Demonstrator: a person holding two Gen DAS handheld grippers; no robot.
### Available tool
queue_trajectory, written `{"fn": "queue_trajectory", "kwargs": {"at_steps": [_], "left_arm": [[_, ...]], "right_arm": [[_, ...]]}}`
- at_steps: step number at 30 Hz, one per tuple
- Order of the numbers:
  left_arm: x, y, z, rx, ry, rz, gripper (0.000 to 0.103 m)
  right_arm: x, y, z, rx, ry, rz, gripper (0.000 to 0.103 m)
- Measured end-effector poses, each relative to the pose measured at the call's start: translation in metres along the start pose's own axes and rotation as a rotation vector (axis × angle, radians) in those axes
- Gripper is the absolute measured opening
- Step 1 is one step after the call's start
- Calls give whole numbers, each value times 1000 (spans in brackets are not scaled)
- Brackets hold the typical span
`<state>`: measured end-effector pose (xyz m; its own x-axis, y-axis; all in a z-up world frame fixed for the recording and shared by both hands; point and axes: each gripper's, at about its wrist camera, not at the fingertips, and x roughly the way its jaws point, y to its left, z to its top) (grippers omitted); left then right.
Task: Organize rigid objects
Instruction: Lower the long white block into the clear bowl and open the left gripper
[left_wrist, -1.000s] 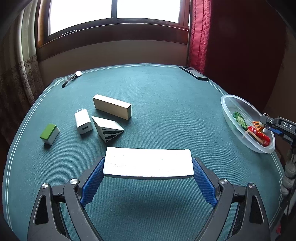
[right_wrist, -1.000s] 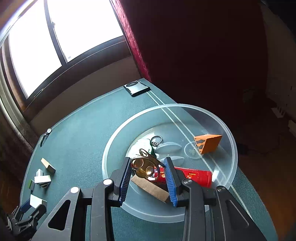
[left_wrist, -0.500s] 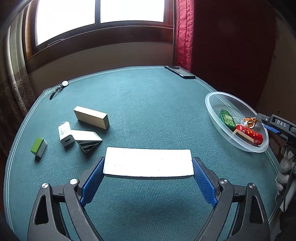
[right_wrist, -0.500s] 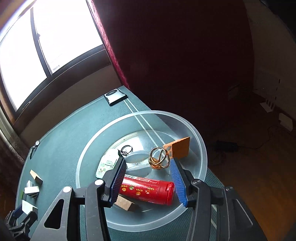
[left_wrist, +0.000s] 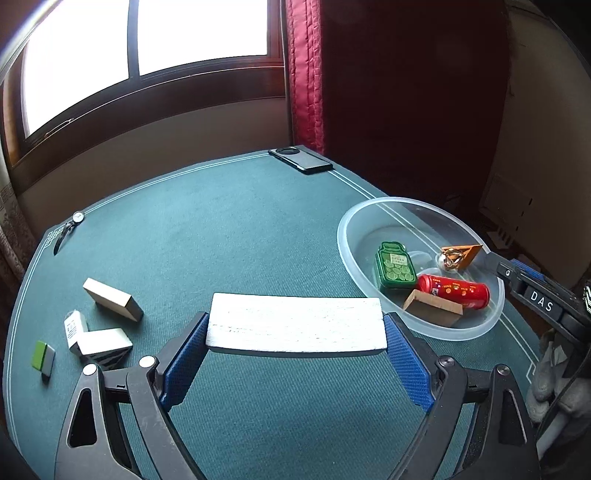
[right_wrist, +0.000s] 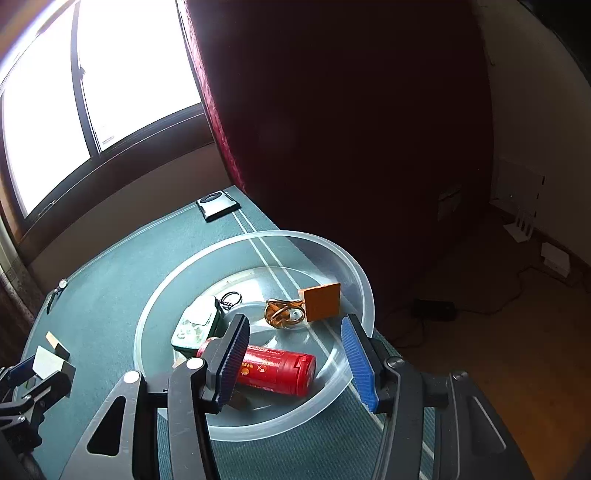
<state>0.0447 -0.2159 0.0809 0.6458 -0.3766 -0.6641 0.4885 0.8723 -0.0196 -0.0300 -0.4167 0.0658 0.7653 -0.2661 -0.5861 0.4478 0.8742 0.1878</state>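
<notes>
My left gripper (left_wrist: 295, 326) is shut on a flat white block (left_wrist: 295, 317), held crosswise above the green table, just left of the clear bowl (left_wrist: 345, 254). In the bowl lie a green tin (left_wrist: 393, 266), a red can (left_wrist: 454, 290), a wooden block (left_wrist: 432, 308), an orange wedge (left_wrist: 467, 251) and a gold ring puzzle (right_wrist: 284, 314). My right gripper (right_wrist: 295, 325) stands open over the bowl's (right_wrist: 364, 280) near side, with nothing between its blue pads (right_wrist: 356, 354). The ring puzzle lies free beyond them, beside the orange wedge (right_wrist: 323, 302).
On the table's left lie a wooden block (left_wrist: 110, 299), a white charger (left_wrist: 75, 326), a striped wedge (left_wrist: 105, 345) and a green-white block (left_wrist: 43, 356). A phone (left_wrist: 301, 160) and a watch (left_wrist: 68, 230) lie at the far edge. The bowl sits near the table's right edge.
My right gripper opened and let the gold ring puzzle drop into the bowl, then drew back. My left gripper carried the white block rightward, closer to the bowl.
</notes>
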Motion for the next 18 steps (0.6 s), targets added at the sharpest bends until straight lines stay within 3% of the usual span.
{"fn": "queue_trajectory", "kwargs": {"at_steps": [18], "left_arm": [[53,-55,43,75,21,-97,92]], "right_arm": [[0,-10,-10,24,13,15,58]]}}
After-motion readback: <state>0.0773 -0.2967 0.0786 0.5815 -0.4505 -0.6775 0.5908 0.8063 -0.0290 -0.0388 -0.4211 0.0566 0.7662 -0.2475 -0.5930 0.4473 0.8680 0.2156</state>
